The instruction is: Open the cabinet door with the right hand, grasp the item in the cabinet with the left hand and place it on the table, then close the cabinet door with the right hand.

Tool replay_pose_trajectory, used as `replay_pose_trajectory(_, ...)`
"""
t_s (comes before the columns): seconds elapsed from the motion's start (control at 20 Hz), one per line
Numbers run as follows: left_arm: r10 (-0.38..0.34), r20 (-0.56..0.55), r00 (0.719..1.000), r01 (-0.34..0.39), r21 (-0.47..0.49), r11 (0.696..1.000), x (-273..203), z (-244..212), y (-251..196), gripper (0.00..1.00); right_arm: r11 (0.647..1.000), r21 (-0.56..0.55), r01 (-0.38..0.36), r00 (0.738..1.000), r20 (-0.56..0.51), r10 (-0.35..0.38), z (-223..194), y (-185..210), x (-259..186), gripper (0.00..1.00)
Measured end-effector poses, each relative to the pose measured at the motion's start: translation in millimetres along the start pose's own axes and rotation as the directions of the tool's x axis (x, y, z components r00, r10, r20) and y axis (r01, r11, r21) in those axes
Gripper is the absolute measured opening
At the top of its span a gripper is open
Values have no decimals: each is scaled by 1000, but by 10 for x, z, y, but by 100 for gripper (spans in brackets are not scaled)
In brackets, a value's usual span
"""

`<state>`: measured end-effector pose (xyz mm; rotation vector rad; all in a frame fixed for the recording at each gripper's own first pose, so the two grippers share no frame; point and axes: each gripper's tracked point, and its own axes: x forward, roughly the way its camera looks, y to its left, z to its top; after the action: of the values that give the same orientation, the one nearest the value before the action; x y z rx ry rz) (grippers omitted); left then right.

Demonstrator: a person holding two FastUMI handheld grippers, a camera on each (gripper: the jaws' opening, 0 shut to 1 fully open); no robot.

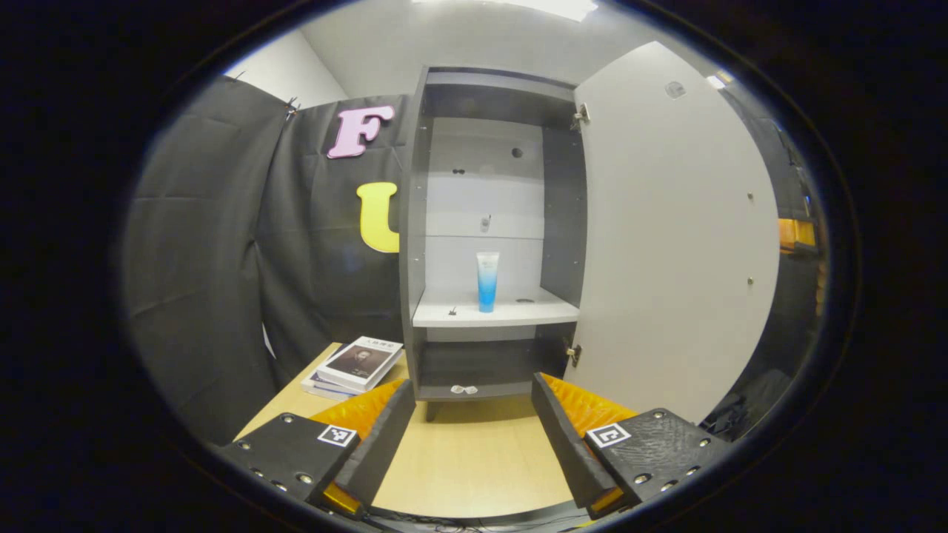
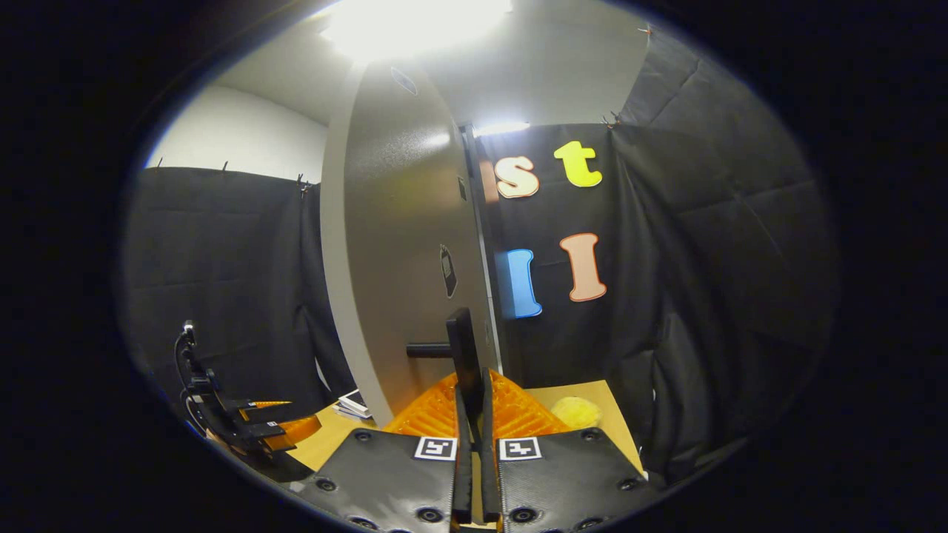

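The cabinet [image 1: 489, 222] stands on the table [image 1: 474, 466] with its door [image 1: 674, 237] swung wide open to the right. In the left gripper view the left gripper [image 1: 470, 414] hovers low over the table with its jaws spread wide, nothing between them, aimed straight at the open cabinet. Beyond and above the gap between those jaws, a blue and white tube [image 1: 487, 281] stands upright on the pale middle shelf [image 1: 495, 311], well apart from the fingers. Left of the left jaw, a stack of books [image 1: 354, 366] lies on the table beside the cabinet's foot. In the right gripper view the right gripper [image 2: 474, 403] has its jaws pressed close on the dark door handle [image 2: 461, 348], which rises upright just past the fingertips, against the door's outer face. Right of those jaws a small yellow thing [image 2: 576, 412] lies on the table. Far to their left, the left gripper shows low at the edge.
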<state>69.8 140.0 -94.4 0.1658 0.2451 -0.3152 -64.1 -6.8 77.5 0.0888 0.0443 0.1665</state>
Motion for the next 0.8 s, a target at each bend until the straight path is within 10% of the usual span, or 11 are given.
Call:
replay_pose_trajectory(0.2, -51, -14, 999, 51, 0, 999, 46, -16, -46, 96, 999, 46, -11, 1000, -28, 12, -120, 131, -278, 6)
replay_pose_trajectory(0.8, -151, 51, 987, 154, -59, 986, 233, 137, -85, 95, 948, 181, 262, 957, 77, -279, 130, -299, -1051, 2)
